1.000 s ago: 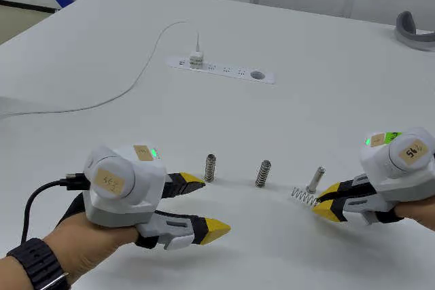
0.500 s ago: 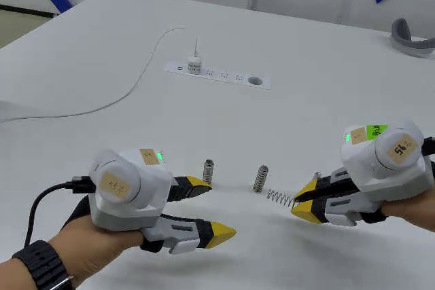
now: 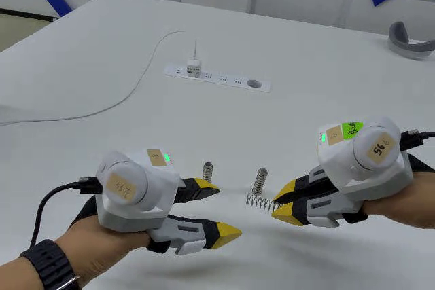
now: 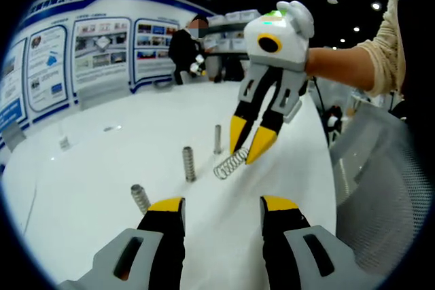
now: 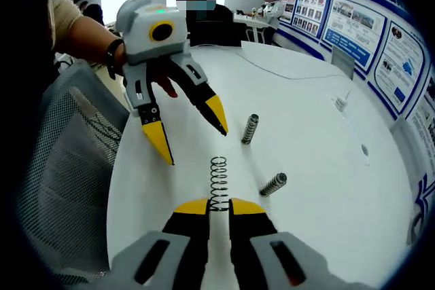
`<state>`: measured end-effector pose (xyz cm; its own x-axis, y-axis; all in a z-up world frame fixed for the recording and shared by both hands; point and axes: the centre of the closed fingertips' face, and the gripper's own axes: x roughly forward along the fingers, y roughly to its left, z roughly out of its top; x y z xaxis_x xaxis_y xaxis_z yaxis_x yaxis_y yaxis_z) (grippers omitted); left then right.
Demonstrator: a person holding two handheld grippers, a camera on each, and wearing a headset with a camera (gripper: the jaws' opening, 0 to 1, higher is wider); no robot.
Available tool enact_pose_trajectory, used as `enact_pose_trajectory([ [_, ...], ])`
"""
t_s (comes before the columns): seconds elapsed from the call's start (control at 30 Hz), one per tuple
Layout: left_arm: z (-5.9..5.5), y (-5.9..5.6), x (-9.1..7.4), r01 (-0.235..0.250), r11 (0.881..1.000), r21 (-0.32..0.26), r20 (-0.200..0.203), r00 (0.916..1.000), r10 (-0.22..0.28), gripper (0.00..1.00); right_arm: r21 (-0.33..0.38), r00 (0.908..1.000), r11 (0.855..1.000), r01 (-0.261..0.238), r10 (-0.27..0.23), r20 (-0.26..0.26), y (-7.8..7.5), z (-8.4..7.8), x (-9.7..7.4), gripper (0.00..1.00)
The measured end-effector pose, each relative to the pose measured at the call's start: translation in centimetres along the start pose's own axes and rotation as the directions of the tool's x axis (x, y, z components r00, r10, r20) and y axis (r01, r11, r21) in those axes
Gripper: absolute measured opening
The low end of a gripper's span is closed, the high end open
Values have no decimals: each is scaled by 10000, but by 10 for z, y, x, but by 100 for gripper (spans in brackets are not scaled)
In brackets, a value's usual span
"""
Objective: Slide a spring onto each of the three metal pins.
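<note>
Head view: one sprung pin stands just beyond the left gripper, held low with jaws wide apart. A second sprung pin stands beside the right gripper, which is angled inward and clamped on one loose spring.

Left gripper view: a third, bare pin stands upright just behind the right gripper's tips. The silver coil slants down from them.

Right gripper view: the spring juts straight ahead from the pinched jaws.

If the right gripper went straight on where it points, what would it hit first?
The right gripper, with its held spring leading, would probably meet the left gripper's open jaws; depth unclear.
</note>
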<state>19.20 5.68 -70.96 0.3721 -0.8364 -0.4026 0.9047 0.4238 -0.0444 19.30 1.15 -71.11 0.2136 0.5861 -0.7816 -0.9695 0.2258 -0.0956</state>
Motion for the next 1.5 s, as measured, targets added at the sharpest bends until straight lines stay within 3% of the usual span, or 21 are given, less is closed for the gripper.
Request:
enact_pose_trajectory([
  [0.3,5,-6,4,216,9995,237,102,9997,-219,39,-510,9995,9982,-312,311,-36,9,11,3,12],
  [1.03,9,-17,5,629,9941,883,162,9978,-646,14,-1514,9962,9846,-874,870,-92,25,19,6,12],
  [1.5,5,-19,6,796,9917,1012,31,9968,-803,12,-1863,9955,9780,-939,946,-52,28,29,-4,12],
])
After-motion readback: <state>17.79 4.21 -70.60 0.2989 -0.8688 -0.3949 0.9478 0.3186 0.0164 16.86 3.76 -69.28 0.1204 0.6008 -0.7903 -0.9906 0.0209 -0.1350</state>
